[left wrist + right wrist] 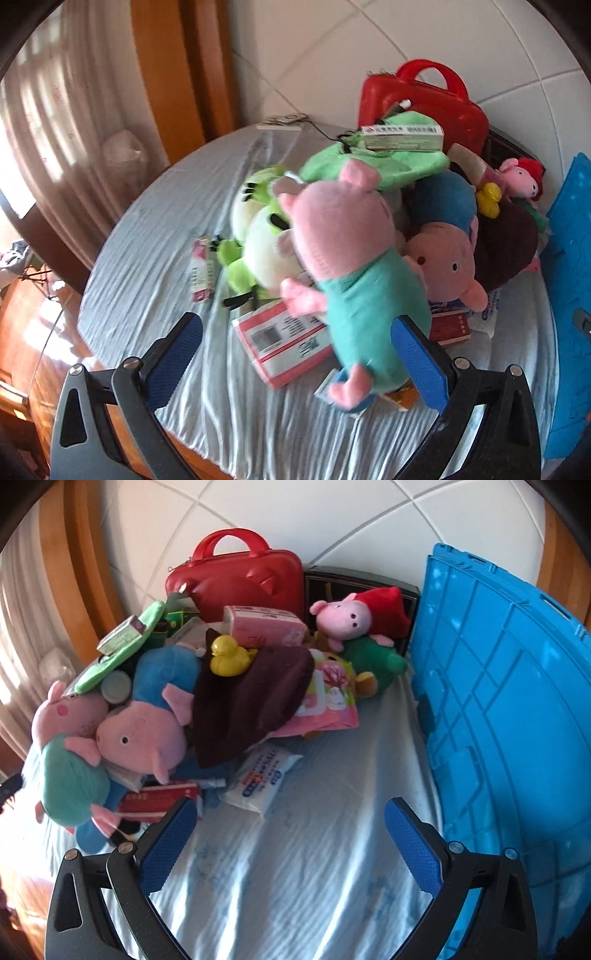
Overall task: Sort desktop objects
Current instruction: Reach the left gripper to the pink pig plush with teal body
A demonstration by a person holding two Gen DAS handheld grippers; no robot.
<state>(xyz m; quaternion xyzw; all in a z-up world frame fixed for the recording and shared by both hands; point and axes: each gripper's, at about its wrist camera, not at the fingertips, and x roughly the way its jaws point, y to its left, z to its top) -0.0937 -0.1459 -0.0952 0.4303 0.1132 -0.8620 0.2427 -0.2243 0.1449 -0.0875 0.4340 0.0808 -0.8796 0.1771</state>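
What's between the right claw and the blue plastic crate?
In the right wrist view, only bare wrinkled pale-blue cloth separates the open right claw from the blue plastic crate.

The blue crate (569,295) runs off the right edge in the left wrist view, and in the right wrist view its top and lower corner are cut off as well. The pink pig in the teal dress (354,280) covers part of the pink-edged box (284,343) and most of a small orange carton (404,397) beneath it. The print on the long medicine box (402,137) is too small to read. The dark box (369,587) behind the red case (236,576) is mostly hidden, perhaps a frame. Motion blurs the pale tablecloth (295,867).
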